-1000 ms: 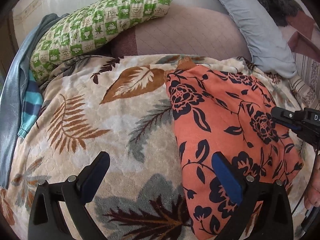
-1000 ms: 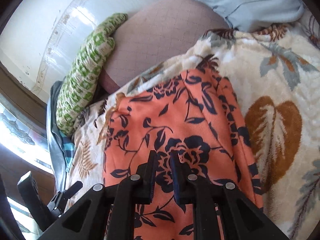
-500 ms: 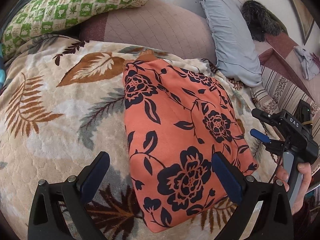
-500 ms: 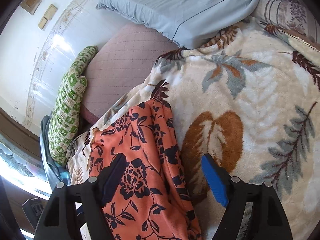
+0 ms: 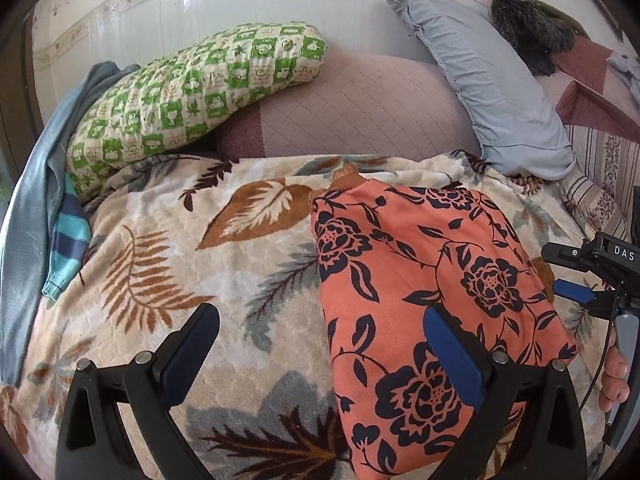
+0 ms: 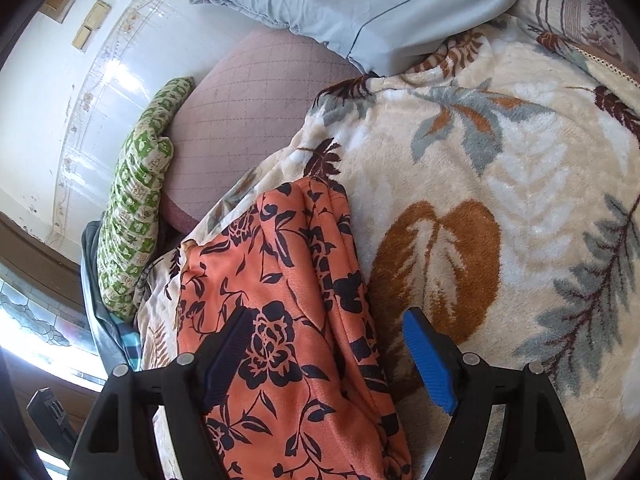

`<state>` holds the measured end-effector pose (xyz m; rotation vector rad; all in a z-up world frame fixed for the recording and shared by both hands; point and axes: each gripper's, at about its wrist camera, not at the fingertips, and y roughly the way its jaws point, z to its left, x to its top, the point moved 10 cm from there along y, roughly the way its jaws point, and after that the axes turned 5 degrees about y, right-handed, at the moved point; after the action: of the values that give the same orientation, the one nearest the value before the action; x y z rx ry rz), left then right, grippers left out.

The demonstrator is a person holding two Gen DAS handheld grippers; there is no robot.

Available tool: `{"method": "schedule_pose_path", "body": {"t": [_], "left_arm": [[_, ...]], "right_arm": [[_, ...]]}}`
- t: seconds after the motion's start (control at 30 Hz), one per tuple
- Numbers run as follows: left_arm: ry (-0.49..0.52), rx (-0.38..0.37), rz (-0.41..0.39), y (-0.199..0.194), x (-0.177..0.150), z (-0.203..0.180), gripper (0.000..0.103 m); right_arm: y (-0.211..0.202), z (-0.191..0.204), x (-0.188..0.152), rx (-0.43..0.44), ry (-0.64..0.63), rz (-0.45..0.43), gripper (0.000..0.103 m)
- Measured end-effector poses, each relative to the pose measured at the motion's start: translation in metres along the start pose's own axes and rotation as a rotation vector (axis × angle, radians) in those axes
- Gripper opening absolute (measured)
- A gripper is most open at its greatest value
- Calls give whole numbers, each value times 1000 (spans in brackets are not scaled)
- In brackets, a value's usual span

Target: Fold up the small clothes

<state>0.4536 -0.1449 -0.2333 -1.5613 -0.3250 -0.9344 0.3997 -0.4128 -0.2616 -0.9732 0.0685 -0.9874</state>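
Your left gripper (image 5: 320, 344) hangs with jaws spread wide and nothing between them, the orange floral garment (image 5: 424, 304) lying folded just under its right finger. Your right gripper (image 6: 328, 356) is likewise spread and free above the garment's right edge. It lies on the leaf-print blanket (image 5: 168, 248), its long axis running near to far toward the pillows.
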Motion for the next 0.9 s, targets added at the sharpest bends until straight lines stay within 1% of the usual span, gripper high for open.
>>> {"method": "schedule_pose_path", "body": {"t": [0.07, 0.13, 0.27, 0.5, 0.9], "left_arm": [[4, 30, -19, -5, 5, 5, 102], [5, 44, -36, -10, 9, 8, 102], [-2, 44, -44, -13, 12, 11, 102], [-13, 10, 25, 4, -1, 6, 102], [20, 20, 39, 11, -4, 0, 102]], "right_arm": [[0, 0, 0, 2, 0, -3, 80], [1, 1, 0, 2, -3, -3, 80], [2, 0, 0, 1, -3, 1, 80], [4, -1, -1, -1, -2, 13, 80], [8, -5, -3, 12, -1, 24, 80]]}}
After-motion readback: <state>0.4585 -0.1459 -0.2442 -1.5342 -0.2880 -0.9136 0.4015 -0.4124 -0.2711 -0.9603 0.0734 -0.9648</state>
